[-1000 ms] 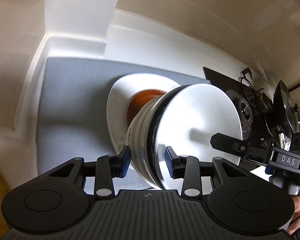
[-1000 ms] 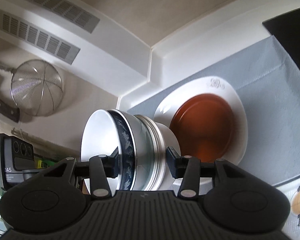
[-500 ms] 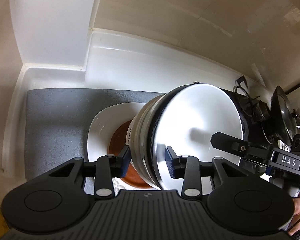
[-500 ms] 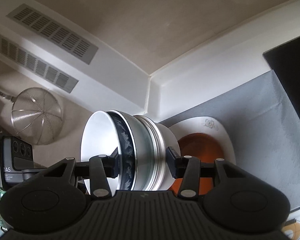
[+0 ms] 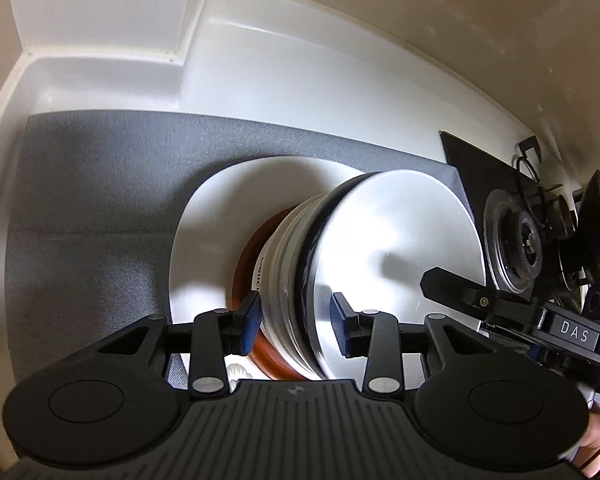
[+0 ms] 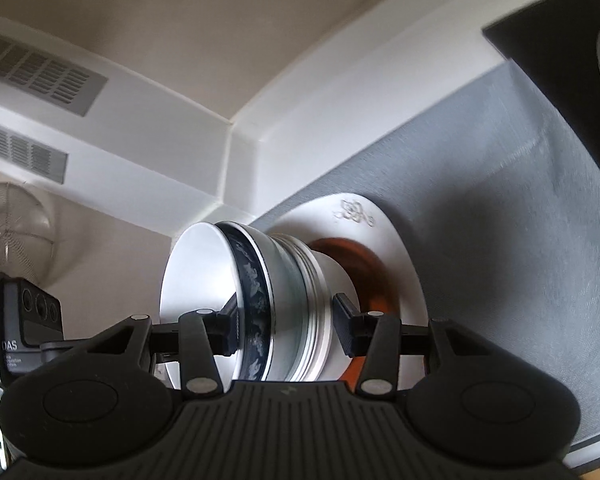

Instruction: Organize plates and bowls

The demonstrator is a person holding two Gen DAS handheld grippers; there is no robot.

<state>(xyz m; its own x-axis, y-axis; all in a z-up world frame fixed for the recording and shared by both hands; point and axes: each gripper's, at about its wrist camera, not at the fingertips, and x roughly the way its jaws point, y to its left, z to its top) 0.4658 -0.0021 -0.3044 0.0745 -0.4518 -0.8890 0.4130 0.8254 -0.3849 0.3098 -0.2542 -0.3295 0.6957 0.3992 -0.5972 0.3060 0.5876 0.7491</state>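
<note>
A stack of nested bowls [image 5: 340, 280], white with one dark blue patterned rim, sits with its base against a brown plate [image 5: 246, 280] that lies on a large white plate [image 5: 208, 240] on the grey mat [image 5: 92, 208]. My left gripper [image 5: 294, 326] grips the stack's rims from one side. My right gripper [image 6: 288, 334] grips the same bowl stack [image 6: 260, 308] from the opposite side, with the brown plate [image 6: 376, 276] and white plate [image 6: 384, 232] behind it. Each gripper shows in the other's view.
A black gas stove [image 5: 516, 240] with a burner and a pan lies right of the mat. White counter walls [image 5: 260, 68] form a corner behind the plates. A wire strainer [image 6: 12, 232] and wall vents [image 6: 40, 76] are at the left in the right wrist view.
Both grippers lowered the bowl stack from above the plates down onto the brown plate. The grip on the stack stayed the same.
</note>
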